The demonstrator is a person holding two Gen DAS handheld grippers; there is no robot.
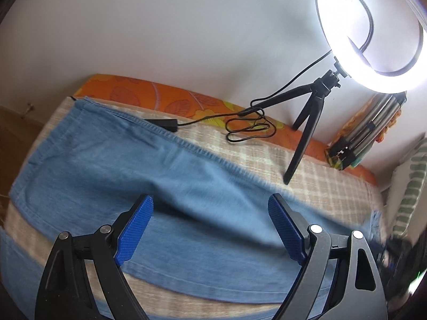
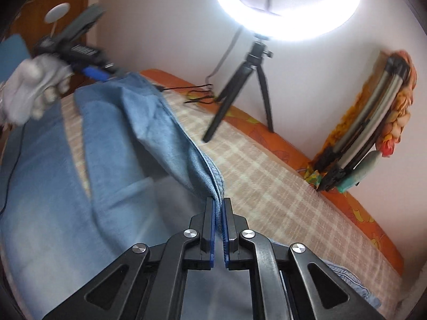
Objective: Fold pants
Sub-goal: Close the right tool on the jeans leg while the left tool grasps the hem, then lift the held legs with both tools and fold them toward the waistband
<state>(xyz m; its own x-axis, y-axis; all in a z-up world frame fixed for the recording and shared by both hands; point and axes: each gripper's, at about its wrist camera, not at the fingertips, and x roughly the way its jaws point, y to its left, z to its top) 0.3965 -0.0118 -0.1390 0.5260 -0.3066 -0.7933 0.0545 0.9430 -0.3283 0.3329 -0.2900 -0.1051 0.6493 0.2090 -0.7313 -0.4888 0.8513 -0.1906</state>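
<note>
The jeans (image 1: 149, 176) are being spread across the checked bed cover (image 1: 307, 165), with one edge being lifted into a ridge by the right gripper (image 2: 219, 205), whose jaws are being pressed nearly together on a fold of the denim. The left gripper (image 1: 210, 202) is being held wide open above the flat cloth, with nothing between its blue pads (image 1: 133, 229). At the far side, near the wall, a lit ring lamp (image 2: 285, 5) is being carried on a small tripod (image 2: 240, 90), and what is probably the gloved left hand (image 2: 32, 90) is being blurred at the far left.

Glaring ring light (image 1: 371, 32), motion blur, fisheye edges
</note>
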